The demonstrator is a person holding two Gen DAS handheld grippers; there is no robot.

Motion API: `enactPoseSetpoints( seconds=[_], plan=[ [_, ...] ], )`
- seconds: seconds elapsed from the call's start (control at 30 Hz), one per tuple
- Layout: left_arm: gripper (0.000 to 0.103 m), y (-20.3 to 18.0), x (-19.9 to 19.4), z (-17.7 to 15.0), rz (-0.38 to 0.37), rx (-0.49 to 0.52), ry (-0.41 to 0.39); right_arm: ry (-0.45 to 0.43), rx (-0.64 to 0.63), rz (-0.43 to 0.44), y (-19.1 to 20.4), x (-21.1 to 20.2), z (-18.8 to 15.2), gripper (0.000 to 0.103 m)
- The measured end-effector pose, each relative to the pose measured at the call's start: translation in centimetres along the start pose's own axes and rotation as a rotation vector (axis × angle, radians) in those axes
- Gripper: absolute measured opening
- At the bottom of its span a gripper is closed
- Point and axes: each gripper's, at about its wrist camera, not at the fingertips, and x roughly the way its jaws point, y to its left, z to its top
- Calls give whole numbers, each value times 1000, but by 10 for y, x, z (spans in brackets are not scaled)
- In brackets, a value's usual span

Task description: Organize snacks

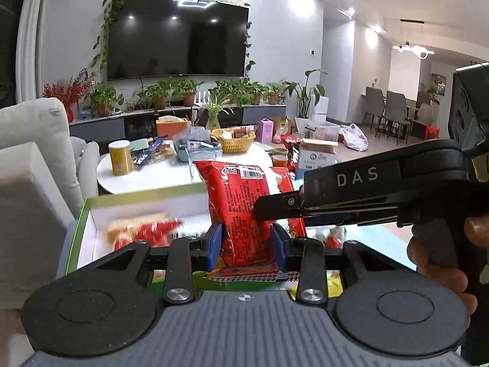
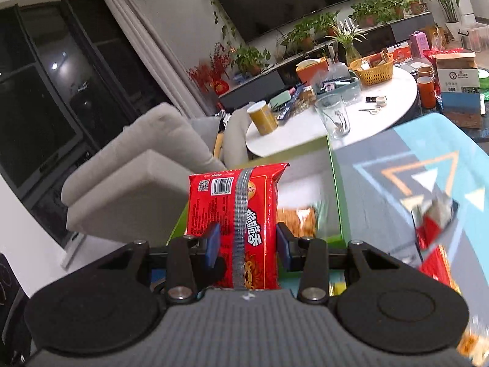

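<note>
Each red snack packet (image 1: pixel 241 211) (image 2: pixel 241 214) stands upright, its foot hidden, clamped in the left tongs (image 1: pixel 247 246) and right tongs (image 2: pixel 249 246), above a green-rimmed box (image 1: pixel 137 197) whose blurred contents at ten o'clock stay unreadable.

The letters "DAS" are showing in pale capitals on the black arm of the right tool (image 1: pixel 266 211), just right of the red snack packet (image 1: pixel 241 208). That red snack packet is carrying a barcode and a QR code near its top edge; the fine print beneath is too small to read. Large yellow Chinese characters are running down its front, beside the barcode.
</note>
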Motion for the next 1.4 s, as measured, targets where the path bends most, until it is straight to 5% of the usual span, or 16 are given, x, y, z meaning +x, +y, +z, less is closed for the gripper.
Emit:
enactPoseSetpoints(
  seconds=[0.27,0.4,0.53,1.03,1.4],
  plan=[
    [33,21,52,13,9,-32,11,-2,-18,-24,-16,43,26,41],
    [34,42,84,12,-8,-127,32,-3,-19,-45,-24,66,34,41],
    [35,58,104,0,40,-177,78,-20,-27,-138,-35,83,34,42],
    [46,34,44,-16,29,-126,66,16,-89,-167,-25,25,11,48],
    [54,-9,7,-39,-10,-100,110,30,-60,-224,-54,-31,-12,48]
  ],
)
